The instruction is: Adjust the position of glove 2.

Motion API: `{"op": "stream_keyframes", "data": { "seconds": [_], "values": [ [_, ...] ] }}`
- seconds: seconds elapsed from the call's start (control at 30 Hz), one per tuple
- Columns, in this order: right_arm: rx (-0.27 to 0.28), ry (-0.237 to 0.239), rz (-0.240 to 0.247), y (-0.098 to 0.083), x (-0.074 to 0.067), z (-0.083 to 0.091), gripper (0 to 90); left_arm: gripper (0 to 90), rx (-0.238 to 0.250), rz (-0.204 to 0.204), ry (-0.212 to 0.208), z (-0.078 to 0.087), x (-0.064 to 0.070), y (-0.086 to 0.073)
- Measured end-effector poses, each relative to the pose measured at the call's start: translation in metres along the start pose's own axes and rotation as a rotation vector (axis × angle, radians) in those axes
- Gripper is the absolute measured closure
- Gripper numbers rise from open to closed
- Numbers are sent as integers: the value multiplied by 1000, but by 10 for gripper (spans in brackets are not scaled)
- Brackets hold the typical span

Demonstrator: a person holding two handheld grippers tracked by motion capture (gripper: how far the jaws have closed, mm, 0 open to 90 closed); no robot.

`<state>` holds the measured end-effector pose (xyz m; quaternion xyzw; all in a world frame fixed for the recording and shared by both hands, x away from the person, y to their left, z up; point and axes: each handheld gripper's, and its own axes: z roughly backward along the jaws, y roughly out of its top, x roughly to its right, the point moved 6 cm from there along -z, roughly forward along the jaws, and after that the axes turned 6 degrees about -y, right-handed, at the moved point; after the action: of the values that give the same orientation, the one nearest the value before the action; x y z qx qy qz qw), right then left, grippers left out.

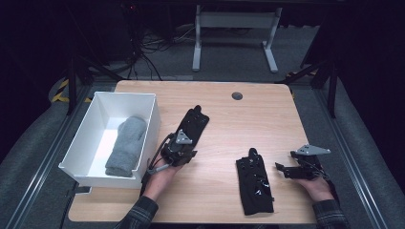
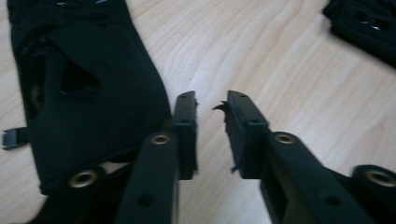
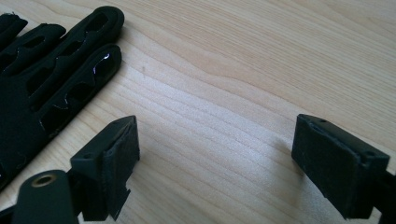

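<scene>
A black glove (image 1: 196, 121) lies in the middle of the wooden table, fingers pointing away. My left gripper (image 1: 184, 143) hovers over its near end. In the left gripper view the jaws (image 2: 210, 100) stand a narrow gap apart with bare wood showing between them, and the glove (image 2: 93, 93) lies just left of the left jaw. A second black glove (image 1: 254, 183) lies nearer the front edge. My right gripper (image 1: 284, 160) rests to its right, open wide over bare table (image 3: 215, 135), with that glove's fingers (image 3: 42, 79) off to the left.
A white bin (image 1: 95, 129) stands at the table's left edge with a grey mitten (image 1: 126, 145) inside. The second glove shows far off (image 2: 364, 28). A round cable hole (image 1: 237, 96) sits near the far edge. A desk frame stands beyond the table.
</scene>
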<state>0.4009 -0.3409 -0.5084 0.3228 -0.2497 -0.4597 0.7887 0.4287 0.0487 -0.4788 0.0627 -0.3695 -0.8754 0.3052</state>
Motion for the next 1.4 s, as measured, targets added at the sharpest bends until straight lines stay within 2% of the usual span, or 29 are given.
{"op": "stream_keyframes", "data": {
  "seconds": [0.1, 0.2, 0.37, 0.47, 0.57, 0.7, 0.77, 0.8, 0.93, 1.0, 1.07, 1.1, 1.2, 1.3, 1.4],
  "values": [
    [1, -1, -1, 0, 0, 0, 158, 897, 6, 15, 19, -2, -6, 7],
    [1, -1, -1, 0, 0, 0, 158, 899, 1, 48, 29, -5, -13, 12],
    [1, -1, -2, 0, 0, 0, 158, 899, 15, 79, 39, -12, -27, 20],
    [1, 0, -1, 0, 0, 0, 158, 900, 9, 86, 50, -16, -36, 22],
    [1, 0, -2, 0, 0, 0, 158, 900, 27, 92, 57, -21, -43, 25],
    [1, 1, -1, 0, 0, 0, 158, 899, 28, 107, 60, -29, -51, 23],
    [1, 1, -1, 0, 0, 0, 158, 900, 6, 119, 49, -36, -56, 18],
    [0, 2, -1, 0, 0, 0, 158, 900, 21, 128, 46, -38, -56, 17],
    [0, 3, -1, 0, 0, 0, 158, 900, 15, 125, 48, -39, -56, 17],
    [1, 1, -1, 0, 0, 0, 158, 900, 11, 124, 34, -39, -54, 17],
    [1, 1, -1, 0, 0, 0, 158, 900, 4, 118, 2, -40, -49, 16],
    [1, 0, -1, 0, 0, 0, 158, 900, 4, 118, 2, -40, -49, 16],
    [1, 0, -1, 0, 0, 0, 158, 900, -10, 104, -14, -41, -42, 16],
    [1, 0, -1, 0, 0, 0, 158, 900, -30, 85, -55, -41, -32, 16],
    [1, 0, -1, 0, 0, 0, 158, 900, -40, 74, -72, -41, -26, 15]
  ]
}}
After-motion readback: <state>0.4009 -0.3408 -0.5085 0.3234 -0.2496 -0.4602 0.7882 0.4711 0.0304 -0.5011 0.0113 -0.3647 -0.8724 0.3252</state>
